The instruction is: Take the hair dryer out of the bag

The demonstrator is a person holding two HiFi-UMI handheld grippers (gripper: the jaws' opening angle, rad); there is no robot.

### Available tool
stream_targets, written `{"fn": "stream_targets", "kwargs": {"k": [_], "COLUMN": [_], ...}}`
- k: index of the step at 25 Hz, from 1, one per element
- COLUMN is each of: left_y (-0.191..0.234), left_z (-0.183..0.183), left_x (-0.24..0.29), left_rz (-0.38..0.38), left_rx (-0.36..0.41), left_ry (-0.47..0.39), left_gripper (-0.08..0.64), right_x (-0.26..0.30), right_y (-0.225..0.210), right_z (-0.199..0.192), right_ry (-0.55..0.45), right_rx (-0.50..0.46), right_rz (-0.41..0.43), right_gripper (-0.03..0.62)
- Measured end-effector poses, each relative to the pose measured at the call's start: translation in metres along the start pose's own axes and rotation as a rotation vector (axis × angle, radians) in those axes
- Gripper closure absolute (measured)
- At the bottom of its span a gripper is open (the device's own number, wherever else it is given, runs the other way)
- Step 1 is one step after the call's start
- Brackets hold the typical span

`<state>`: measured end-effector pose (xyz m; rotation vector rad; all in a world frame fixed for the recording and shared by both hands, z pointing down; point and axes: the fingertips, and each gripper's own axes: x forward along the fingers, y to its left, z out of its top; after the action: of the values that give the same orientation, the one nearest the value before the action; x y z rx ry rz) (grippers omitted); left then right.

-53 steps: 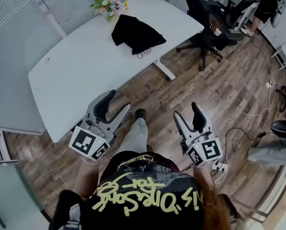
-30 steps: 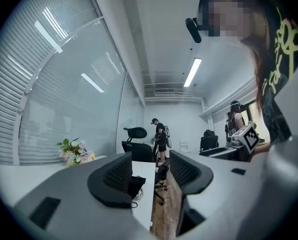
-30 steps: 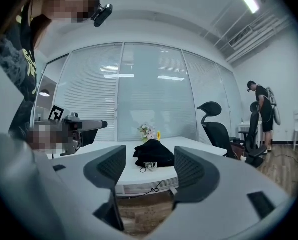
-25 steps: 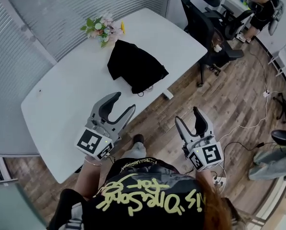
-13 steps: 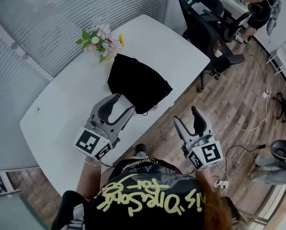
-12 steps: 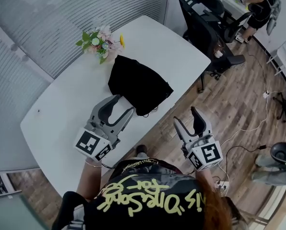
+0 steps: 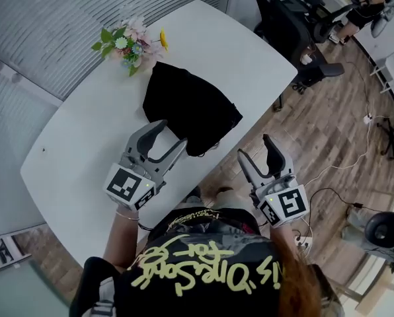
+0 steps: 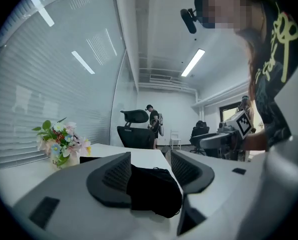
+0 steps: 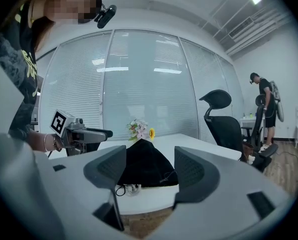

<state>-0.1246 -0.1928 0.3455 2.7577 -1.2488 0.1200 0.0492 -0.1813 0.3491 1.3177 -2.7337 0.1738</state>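
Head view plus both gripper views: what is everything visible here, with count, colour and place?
table: one, white, centre left
bag: one, black, on the table near its front edge
flowers: one bunch, pink, yellow and green, table's far side
office chairs: at least two, black, beyond the table's right end
other person: one, dark clothes, far right corner
cable: one, white, on the floor at right
left gripper: one, grey, over the table, jaws just opened wider, nothing between them
right gripper: one, grey, over the floor beside the table, open, empty
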Motion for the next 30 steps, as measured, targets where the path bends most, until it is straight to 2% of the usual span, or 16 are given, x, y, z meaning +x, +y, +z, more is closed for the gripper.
{"fn": "stream_targets", "kwargs": {"k": [2,6,8,13,18,20,24,30], "left_y": [-0.007,-0.016,-0.018,-0.032,-0.045,-0.044,-0.038,-0.038], "left_z": [-0.013,-0.033,-0.044,-0.072,-0.103,-0.108,-0.115,-0.114], "left_x": [0.01,0.025,0.03,0.043,0.059,0.06,0.059,0.06], "left_rz": [-0.018,-0.027,-0.005,0.069,0.135,0.177,0.271,0.347], "left_rx": [-0.002,-0.063,-0.045,0.044,0.155,0.191,0.202,0.192], "left_ry": [0.025,0.055,0.1,0.213,0.366,0.402,0.447,0.472], "left_gripper": [0.298,0.24,0.219,0.218,0.237,0.252,0.31,0.341], "right_x": [0.005,0.021,0.029,0.036,0.033,0.032,0.034,0.026], "right_y": [-0.004,-0.007,-0.007,-0.015,-0.027,-0.028,-0.03,-0.038], "right_z": [-0.007,-0.003,0.0,0.002,-0.007,-0.008,-0.007,-0.011], "right_ry": [0.015,0.004,0.0,0.011,0.039,0.043,0.041,0.046], "right_rx": [0.01,0.016,0.007,-0.008,0.002,-0.004,-0.012,-0.024], "right_rz": [0.027,0.112,0.164,0.272,0.352,0.381,0.436,0.489], "right_gripper": [0.307,0.307,0.307,0.307,0.307,0.307,0.307,0.307]}}
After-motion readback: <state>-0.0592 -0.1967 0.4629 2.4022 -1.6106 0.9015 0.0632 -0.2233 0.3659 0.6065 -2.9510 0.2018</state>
